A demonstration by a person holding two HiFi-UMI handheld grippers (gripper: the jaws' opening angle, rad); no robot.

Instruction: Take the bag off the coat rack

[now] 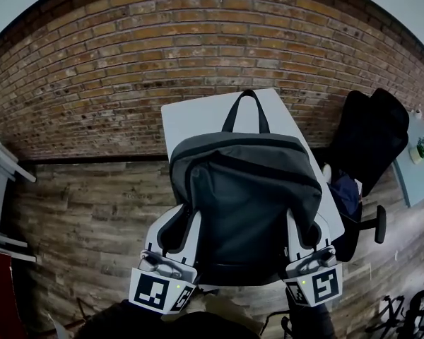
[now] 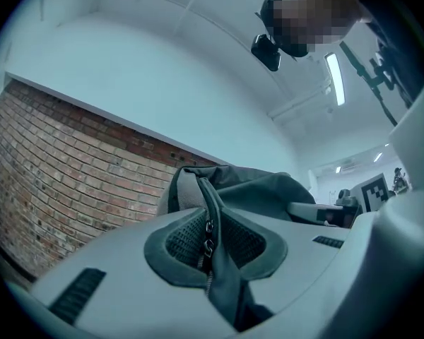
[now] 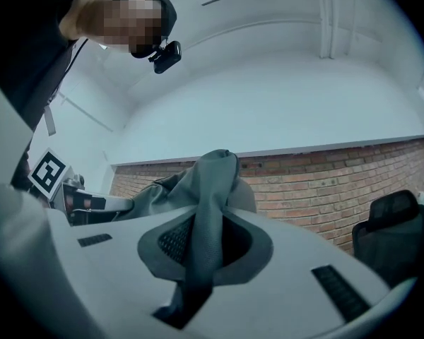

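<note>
Closest to the person, the left tool (image 1: 178, 221) is nearly shut and pinches a fold with a zip on the bag's left side. The right tool (image 1: 302, 221) is squeezed tight on a cloth fold on its right side. Between them is the big dark grey cloth bag (image 1: 247, 196), over the near end of the flat white desk (image 1: 198, 119). I cannot tell if the bag touches the desk. The bag's long way runs away from the person, with its black loop handle (image 1: 245, 108) at the far end, toward the red brick wall (image 1: 127, 62) behind the desk. Both tools are just as near, so I think the bag only needs to come down onto the desk.
</note>
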